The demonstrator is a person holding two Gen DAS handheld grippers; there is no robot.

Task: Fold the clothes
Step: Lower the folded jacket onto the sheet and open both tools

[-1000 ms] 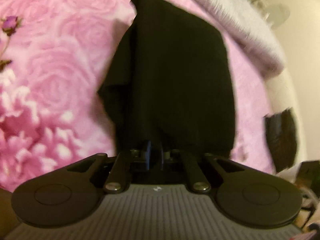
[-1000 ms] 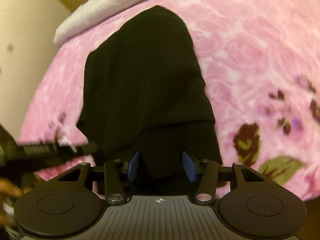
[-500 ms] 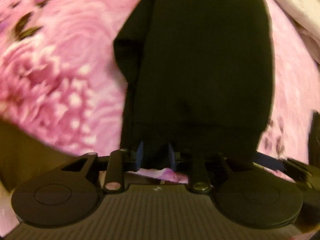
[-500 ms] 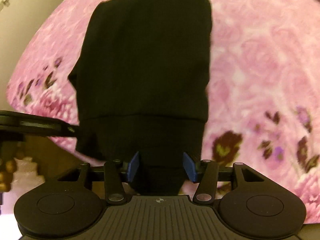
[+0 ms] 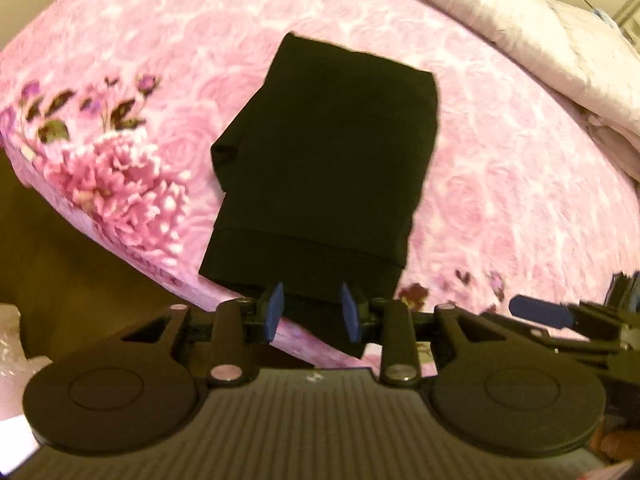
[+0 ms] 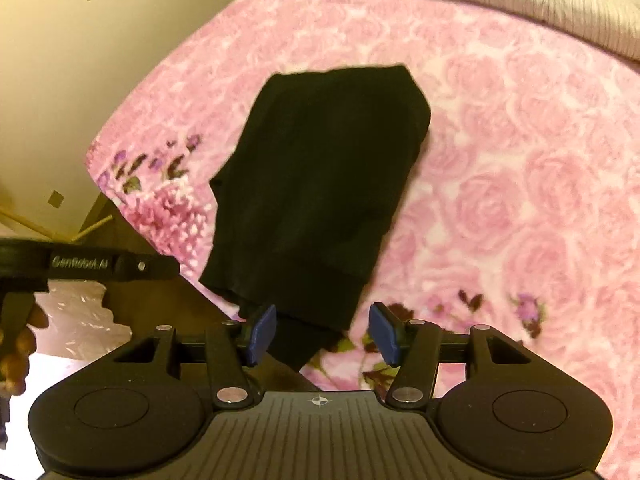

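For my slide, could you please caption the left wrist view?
Folded black garment lying on a pink floral blanket, left gripper above its near edge with jaws open.

Pink floral bedspread (image 5: 500,184), cream wall (image 6: 80,80)

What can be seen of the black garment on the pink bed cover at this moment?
The black garment is plain dark cloth, matte and soft-looking, folded into a compact oblong. It lies flat on the pink floral cover, near its front edge, with a stitched hem band across the near end and a small flap sticking out on its left side. One near corner droops past the cover's edge. Both grippers stand open above that near end; neither pinches the cloth.
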